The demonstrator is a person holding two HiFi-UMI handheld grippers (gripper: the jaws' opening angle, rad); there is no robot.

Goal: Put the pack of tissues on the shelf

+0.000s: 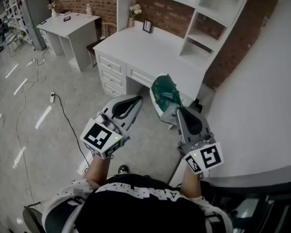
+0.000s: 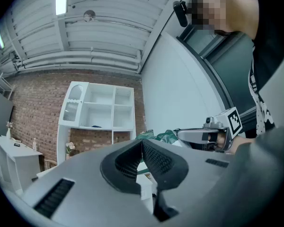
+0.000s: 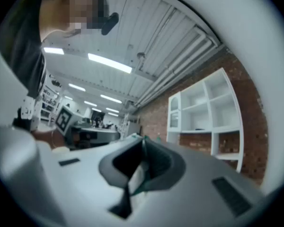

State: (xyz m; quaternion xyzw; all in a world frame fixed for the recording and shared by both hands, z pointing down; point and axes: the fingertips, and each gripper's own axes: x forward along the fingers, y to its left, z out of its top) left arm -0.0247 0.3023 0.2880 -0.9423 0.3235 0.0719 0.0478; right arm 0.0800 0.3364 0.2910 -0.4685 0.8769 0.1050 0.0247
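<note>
Right, we've got the pack of tissues (image 1: 165, 92) up in the air at the centre of the head view, green wrapper crumpled, pinched in our right gripper (image 1: 177, 108). Its fingers (image 3: 162, 162) are clamped tight on the pack, and a strip of white and green shows between them in the right gripper view. Our left gripper (image 1: 137, 101) hangs just left of the pack, apart from it, fingers pressed together on nothing. Above both in the frame sits the white table (image 1: 150, 52). The white shelf (image 1: 190, 33) stands on it at the upper right, cubbies facing us, well apart from the pack.
</note>
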